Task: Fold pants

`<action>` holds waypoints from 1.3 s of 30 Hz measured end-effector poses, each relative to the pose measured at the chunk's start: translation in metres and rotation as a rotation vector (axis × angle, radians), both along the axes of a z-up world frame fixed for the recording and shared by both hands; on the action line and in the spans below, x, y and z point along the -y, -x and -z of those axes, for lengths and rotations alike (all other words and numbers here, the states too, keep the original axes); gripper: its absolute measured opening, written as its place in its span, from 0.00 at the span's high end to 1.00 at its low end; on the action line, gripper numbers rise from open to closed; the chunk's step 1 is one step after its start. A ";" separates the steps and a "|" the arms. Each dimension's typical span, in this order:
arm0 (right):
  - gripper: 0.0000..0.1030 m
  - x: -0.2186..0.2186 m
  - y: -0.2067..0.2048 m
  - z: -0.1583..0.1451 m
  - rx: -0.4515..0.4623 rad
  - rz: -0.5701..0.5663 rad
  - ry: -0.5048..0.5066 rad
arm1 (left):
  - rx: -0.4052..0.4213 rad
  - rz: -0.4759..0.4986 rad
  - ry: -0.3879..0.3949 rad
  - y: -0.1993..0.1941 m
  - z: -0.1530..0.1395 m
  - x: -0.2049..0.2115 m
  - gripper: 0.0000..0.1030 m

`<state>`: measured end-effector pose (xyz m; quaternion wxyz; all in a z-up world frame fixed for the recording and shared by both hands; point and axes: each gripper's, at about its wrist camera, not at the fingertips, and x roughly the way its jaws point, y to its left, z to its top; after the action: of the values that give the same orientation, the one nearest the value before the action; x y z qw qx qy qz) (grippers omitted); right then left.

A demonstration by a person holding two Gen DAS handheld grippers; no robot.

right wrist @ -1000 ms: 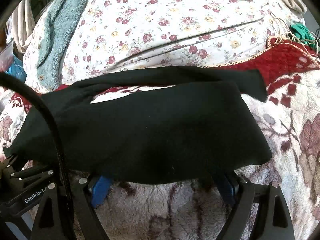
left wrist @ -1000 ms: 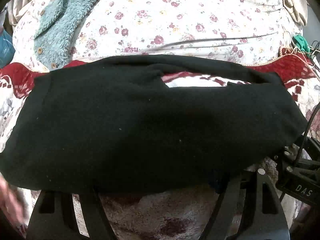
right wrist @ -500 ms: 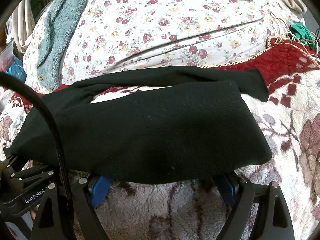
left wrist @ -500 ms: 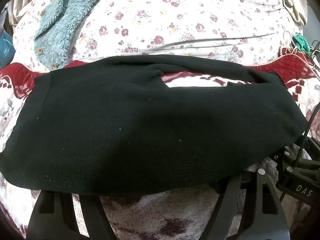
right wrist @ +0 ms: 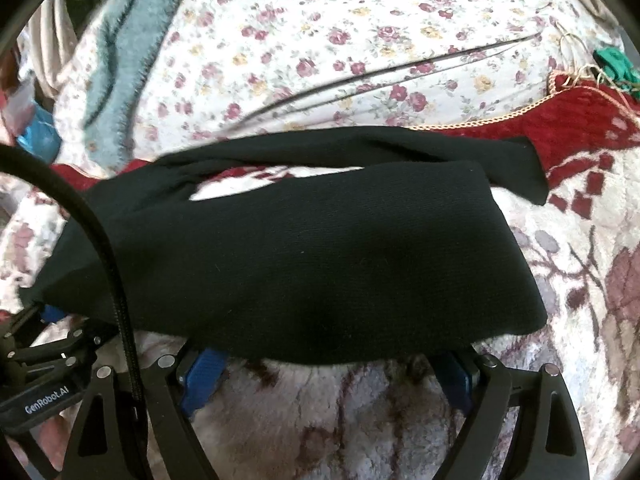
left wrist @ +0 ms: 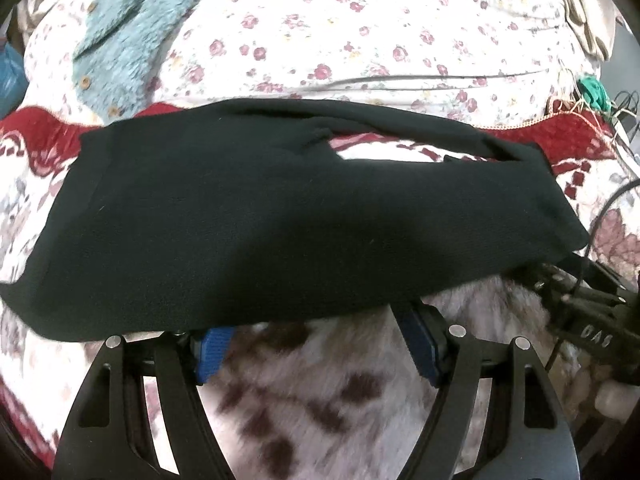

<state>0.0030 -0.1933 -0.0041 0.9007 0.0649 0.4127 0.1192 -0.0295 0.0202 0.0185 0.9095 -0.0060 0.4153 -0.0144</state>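
At the far left, a teal fleece garment (left wrist: pixel 120 36) lies on the floral sheet (left wrist: pixel 360 32), well clear of the black pants (left wrist: pixel 280 232), which stretch sideways across the patterned plush blanket (left wrist: pixel 304 392) on the bed. The left tool (left wrist: pixel 316 344) has its blue-padded fingers (left wrist: pixel 212 348) spread wide, their tips hidden beneath the near folded edge of the pants; whether they hold cloth cannot be told. A slit between the two legs exposes the blanket underneath. The right tool (right wrist: pixel 332 372) is likewise wide, with its tips under the same near edge. Past the cuff end at the right, the dark red border (right wrist: pixel 580 132) and bare blanket lie open, while tangled green yarn (right wrist: pixel 616 64) sits at the far right edge.
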 end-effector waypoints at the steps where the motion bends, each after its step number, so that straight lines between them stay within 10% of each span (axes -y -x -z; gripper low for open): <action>1: 0.18 0.004 0.007 -0.003 0.014 0.003 -0.046 | 0.008 -0.002 0.030 0.004 -0.001 -0.004 0.27; 21: 0.19 0.019 0.034 -0.005 -0.029 0.023 -0.276 | 0.034 -0.292 0.447 0.061 -0.001 -0.152 0.27; 39: 0.52 0.053 0.002 0.009 0.020 0.097 -0.500 | -0.025 -0.309 0.417 0.018 0.004 -0.155 0.27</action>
<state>0.0011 -0.2463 -0.0135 0.8653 0.3043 0.3578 0.1747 -0.0477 0.1754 0.0143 0.8749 -0.2569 0.4086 0.0394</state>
